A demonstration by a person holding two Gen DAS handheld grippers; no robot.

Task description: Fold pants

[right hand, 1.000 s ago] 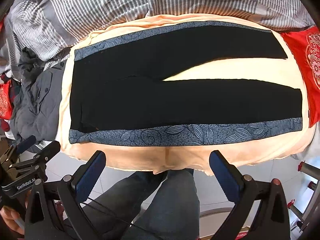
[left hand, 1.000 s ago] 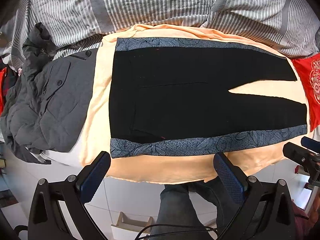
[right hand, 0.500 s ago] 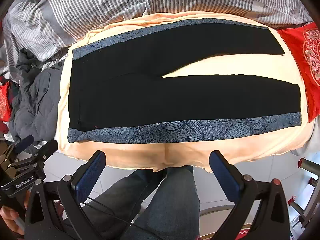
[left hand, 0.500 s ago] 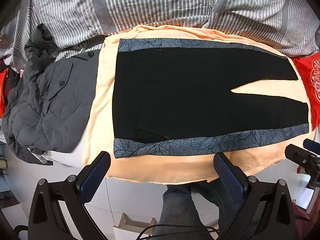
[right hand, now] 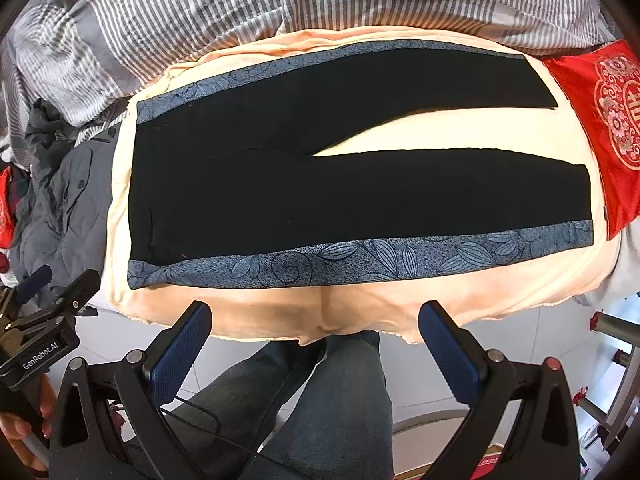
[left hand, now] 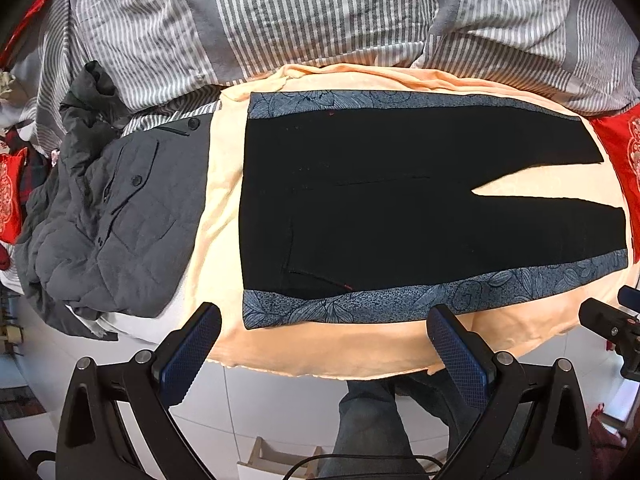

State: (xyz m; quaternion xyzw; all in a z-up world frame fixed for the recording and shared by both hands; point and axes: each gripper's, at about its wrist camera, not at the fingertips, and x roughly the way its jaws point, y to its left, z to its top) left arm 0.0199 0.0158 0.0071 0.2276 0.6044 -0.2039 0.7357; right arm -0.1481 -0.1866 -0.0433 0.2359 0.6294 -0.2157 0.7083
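Left wrist view
Pants: one pair [left hand: 400, 208], black with a blue leaf-patterned band along each outer seam, lying flat and unfolded on the peach sheet [left hand: 320, 348]; waist to the left, two legs running right with a wedge of sheet between them.
Left gripper: one [left hand: 324, 344], fingers spread wide and holding nothing, both blue pads [left hand: 188, 352] hanging over the near sheet edge, clear of the pants.
Right gripper: only its black tip [left hand: 612, 324] shows at the right edge.
Other cloth: one grey quilted jacket [left hand: 108, 220] left of the sheet, one striped duvet [left hand: 320, 16] behind, two red cushions, one at the right edge [left hand: 620, 160], one at the left edge [left hand: 10, 192].
Person: jeans-clad legs [left hand: 372, 424] below the bed edge.
Change: the pants sit slightly lower and further right in frame than a second ago; they lie the same way.

Right wrist view
Pants: the same one pair [right hand: 320, 200], both legs fully in sight, cuffs near the red cushion [right hand: 600, 120].
Right gripper: one [right hand: 316, 328], fingers wide apart and empty, pads [right hand: 444, 348] just short of the near band.
Left gripper: black frame [right hand: 48, 312] at lower left, with a hand [right hand: 20, 436] on its handle.
Change: the pants appear a little higher in frame than before; the fingers' spread is unchanged.
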